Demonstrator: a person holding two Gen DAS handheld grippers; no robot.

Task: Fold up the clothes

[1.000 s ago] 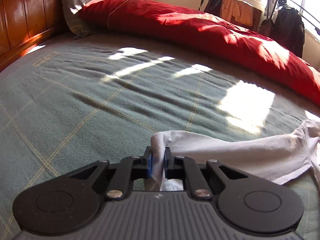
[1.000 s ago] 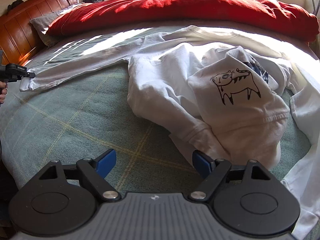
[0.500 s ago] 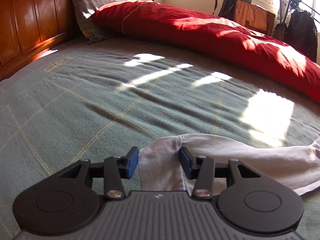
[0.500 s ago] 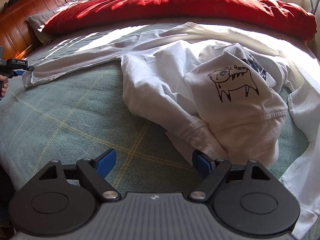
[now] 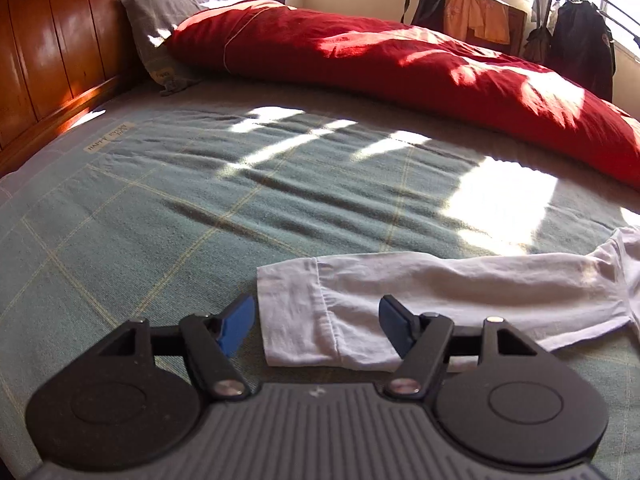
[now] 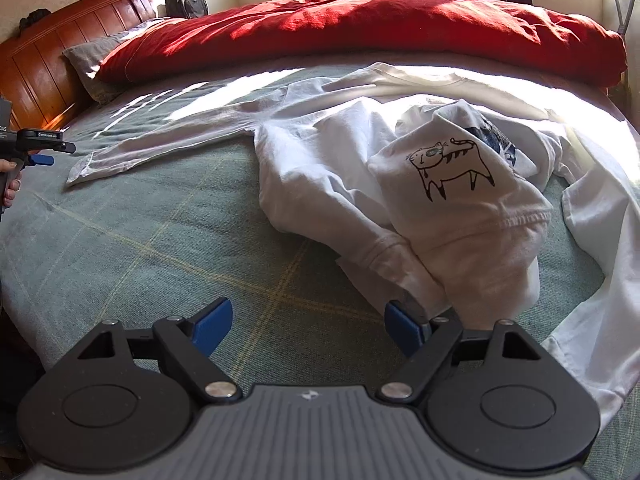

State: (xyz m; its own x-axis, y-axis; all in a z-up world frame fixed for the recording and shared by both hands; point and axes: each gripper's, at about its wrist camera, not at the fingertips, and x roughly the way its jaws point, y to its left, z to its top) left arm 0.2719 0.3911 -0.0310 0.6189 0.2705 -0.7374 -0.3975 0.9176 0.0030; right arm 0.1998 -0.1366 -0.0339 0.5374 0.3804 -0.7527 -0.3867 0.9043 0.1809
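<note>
A white long-sleeved shirt point(image 6: 340, 168) with a cat drawing point(image 6: 448, 166) lies crumpled on the green checked bedspread point(image 6: 140, 240). One sleeve point(image 5: 400, 300) is stretched out flat to the left, its cuff point(image 5: 292, 312) lying between the blue pads of my left gripper point(image 5: 316, 330), which is open and holds nothing. The same left gripper point(image 6: 40, 152) shows at the far left of the right wrist view, just short of the cuff point(image 6: 84, 168). My right gripper point(image 6: 308, 328) is open above the bedspread, its right pad point(image 6: 404, 328) close to the shirt's bunched hem.
A red duvet point(image 5: 400, 68) is heaped along the far side of the bed, with a grey pillow point(image 5: 160, 32) and wooden headboard point(image 5: 48, 52) at the left. A backpack point(image 6: 186, 0) and hanging clothes point(image 5: 472, 16) stand beyond the bed. Another white sleeve point(image 6: 600, 280) trails at the right.
My left gripper opened and let go of the sleeve cuff, which now lies flat on the bedspread. The gripper drew back a little. The right gripper stayed open, shifting only slightly.
</note>
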